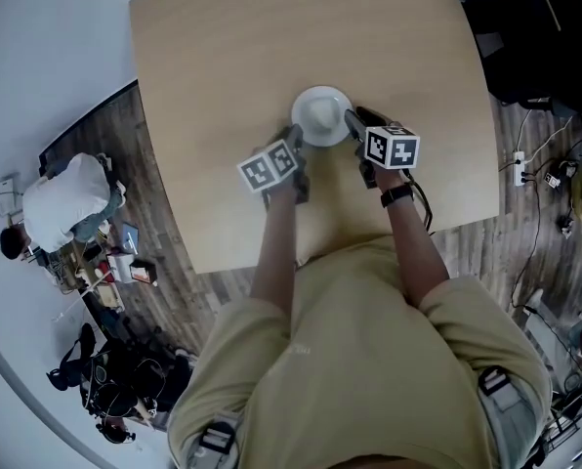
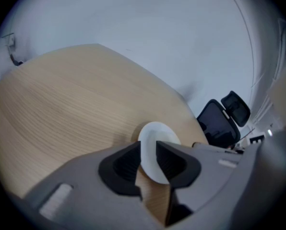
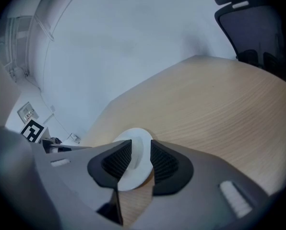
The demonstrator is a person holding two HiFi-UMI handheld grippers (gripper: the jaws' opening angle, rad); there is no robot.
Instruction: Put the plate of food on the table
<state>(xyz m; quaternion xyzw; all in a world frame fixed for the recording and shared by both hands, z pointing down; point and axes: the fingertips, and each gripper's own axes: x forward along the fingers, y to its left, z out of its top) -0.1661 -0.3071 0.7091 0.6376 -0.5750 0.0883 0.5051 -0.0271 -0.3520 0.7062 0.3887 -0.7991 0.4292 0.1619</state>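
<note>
A small white plate (image 1: pixel 321 114) lies flat on the light wooden table (image 1: pixel 223 57), near the middle of its front half. What is on the plate I cannot make out. My left gripper (image 1: pixel 294 136) is at the plate's near-left rim. In the left gripper view the plate (image 2: pixel 155 134) fills the gap of my left gripper (image 2: pixel 148 159), both pads against the rim. My right gripper (image 1: pixel 351 121) reaches the right rim. In the right gripper view the plate (image 3: pixel 136 139) sits between the parted pads of my right gripper (image 3: pixel 141 160), with slack on either side.
A person in a white top (image 1: pixel 64 201) crouches on the floor at the left among bags and clutter (image 1: pixel 115 360). Cables and a power strip (image 1: pixel 537 169) lie on the floor at the right. A black office chair (image 2: pixel 223 120) stands beyond the table's far corner.
</note>
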